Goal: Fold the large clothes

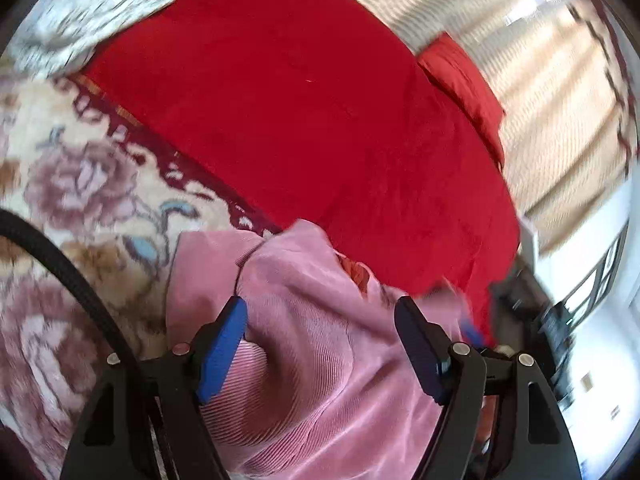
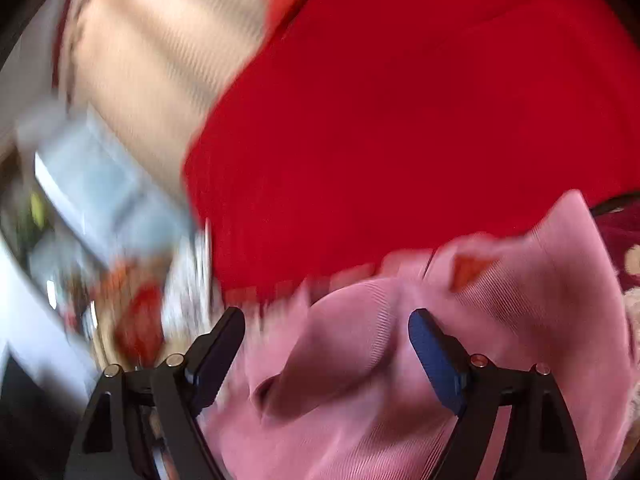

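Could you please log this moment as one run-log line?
left tongs: open over pink garment | right tongs: open over it | red bedspread beyond

- A pink ribbed garment is seen bunched and rumpled, not laid flat, with folds and a raised bulge across its middle.
- In the right wrist view, the same pink garment is shown creased, one pointed corner standing up.
- It is draped over the near edge of a red bedcover, which is spread smooth beneath it.

both wrist views face close pink garment.
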Available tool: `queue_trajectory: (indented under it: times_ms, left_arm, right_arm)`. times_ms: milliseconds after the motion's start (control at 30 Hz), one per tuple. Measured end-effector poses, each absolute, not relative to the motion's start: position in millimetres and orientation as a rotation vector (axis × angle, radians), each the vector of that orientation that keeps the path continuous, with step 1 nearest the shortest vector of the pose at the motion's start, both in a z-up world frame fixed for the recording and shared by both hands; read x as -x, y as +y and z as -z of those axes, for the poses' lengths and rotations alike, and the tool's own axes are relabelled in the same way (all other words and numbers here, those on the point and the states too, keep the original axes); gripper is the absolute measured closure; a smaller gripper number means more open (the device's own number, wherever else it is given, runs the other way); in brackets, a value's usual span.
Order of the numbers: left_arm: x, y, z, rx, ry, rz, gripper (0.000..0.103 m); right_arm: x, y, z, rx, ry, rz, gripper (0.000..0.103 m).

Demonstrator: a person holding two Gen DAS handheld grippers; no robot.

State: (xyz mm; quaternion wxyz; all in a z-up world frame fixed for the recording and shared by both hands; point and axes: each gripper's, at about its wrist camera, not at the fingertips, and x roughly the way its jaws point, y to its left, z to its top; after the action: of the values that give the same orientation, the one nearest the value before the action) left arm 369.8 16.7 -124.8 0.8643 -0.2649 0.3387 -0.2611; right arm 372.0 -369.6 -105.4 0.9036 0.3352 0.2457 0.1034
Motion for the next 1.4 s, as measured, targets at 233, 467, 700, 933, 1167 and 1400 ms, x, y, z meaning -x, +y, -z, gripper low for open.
queue_trajectory:
  times_ms: [233, 467, 700, 933, 1167, 1400]
  left_arm:
    - [-371.6, -27.7, 134.3, 0.333, 0.781, 0.510, 0.024]
    - [-386.5, -29.8, 155.1, 0.181, 0.823, 0.245, 0.024]
    - [-393.5, -24.4, 162.8, 0.138, 0.836, 0.166, 0.024]
    - [-387.5, -20.5, 143.4, 0.216, 0.784, 0.194, 0.024]
    - [-390.0, -48.2, 159.9, 0.037, 0.855, 0.231, 0.018]
    - [-386.1, -60.1, 162.8, -0.093, 0.847, 0.197, 0.017]
  right_arm:
    - [-331.0, -410.5, 116.0, -0.764, 0.446, -0.140, 0.016]
    - [-318.6, -418.6, 138.3, -0.738, 0.678, -0.078, 0.017]
    - [-307.8, -447.7, 183.3, -0.719, 0.868, 0.086, 0.081]
    - [-292.0, -423.2, 150.6, -0.551, 0.777, 0.079, 0.077]
    - [-302.2, -382.4, 148.0, -0.491, 0.783, -0.028, 0.060]
    - [-299.8, -373.4, 154.7, -0.459, 0.810, -0.066, 0.033]
